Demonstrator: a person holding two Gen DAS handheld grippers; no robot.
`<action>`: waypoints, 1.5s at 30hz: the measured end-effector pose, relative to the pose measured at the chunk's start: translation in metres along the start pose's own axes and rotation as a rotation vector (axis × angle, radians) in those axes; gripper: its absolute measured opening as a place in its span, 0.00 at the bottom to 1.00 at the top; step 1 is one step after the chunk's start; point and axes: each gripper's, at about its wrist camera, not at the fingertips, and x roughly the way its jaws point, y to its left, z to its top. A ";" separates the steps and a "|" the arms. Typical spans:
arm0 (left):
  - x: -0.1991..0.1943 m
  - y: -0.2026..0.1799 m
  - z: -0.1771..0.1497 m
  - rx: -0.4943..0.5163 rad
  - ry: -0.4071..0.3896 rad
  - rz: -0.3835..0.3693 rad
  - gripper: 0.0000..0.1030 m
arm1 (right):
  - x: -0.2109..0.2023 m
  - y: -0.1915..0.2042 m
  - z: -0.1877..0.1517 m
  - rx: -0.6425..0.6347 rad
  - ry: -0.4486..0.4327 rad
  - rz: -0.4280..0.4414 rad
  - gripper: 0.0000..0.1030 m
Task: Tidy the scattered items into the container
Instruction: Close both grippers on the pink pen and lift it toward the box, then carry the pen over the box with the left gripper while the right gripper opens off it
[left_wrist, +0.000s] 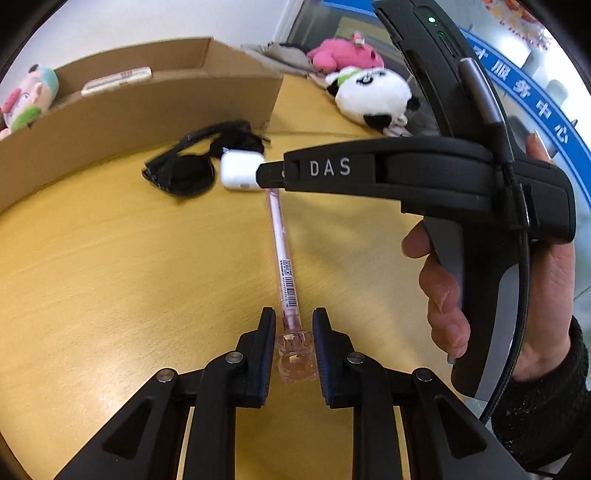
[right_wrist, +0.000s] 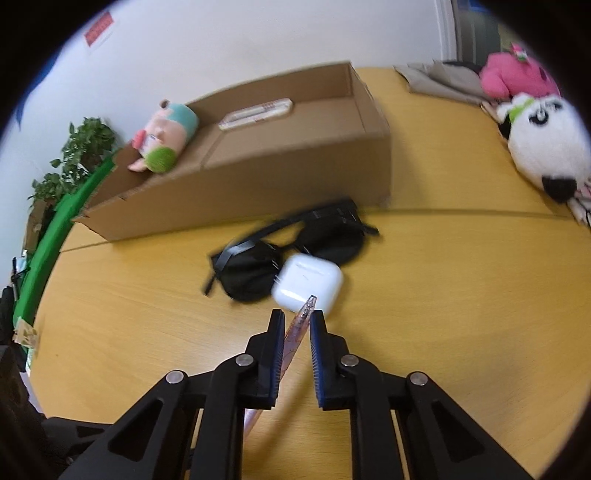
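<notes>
the pen (left_wrist: 283, 266) lies on the yellow table (left_wrist: 110, 277), its tip hidden behind the right gripper (left_wrist: 264, 173) at 12 o'clock. the left gripper (left_wrist: 293, 325) straddles its clear cap end — fingers spread, not pinching. right gripper's fingers (right_wrist: 317, 343) flank the pen too, released. beyond: blurred sunglasses (right_wrist: 291, 251), white case (right_wrist: 308, 286), then the cardboard box (right_wrist: 258, 177) at 11 o'clock.

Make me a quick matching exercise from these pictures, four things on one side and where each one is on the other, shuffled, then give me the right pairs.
Things:
1. pen
2. sunglasses
3. earbud case
4. small plush doll

Places:
A. inside the cardboard box
B. lying on the table between box and earbud case
C. between the fingers of both grippers
D. touching the sunglasses, just past the pen tip

Pairs: 1-C, 2-B, 3-D, 4-A
</notes>
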 end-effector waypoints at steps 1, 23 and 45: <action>-0.005 -0.001 0.001 0.000 -0.012 -0.003 0.20 | -0.006 0.005 0.004 -0.005 -0.013 0.013 0.11; -0.090 0.036 0.081 -0.040 -0.259 0.114 0.20 | -0.060 0.089 0.134 -0.176 -0.128 0.190 0.08; -0.085 0.087 0.217 -0.104 -0.262 0.135 0.20 | -0.019 0.092 0.275 -0.217 -0.080 0.137 0.07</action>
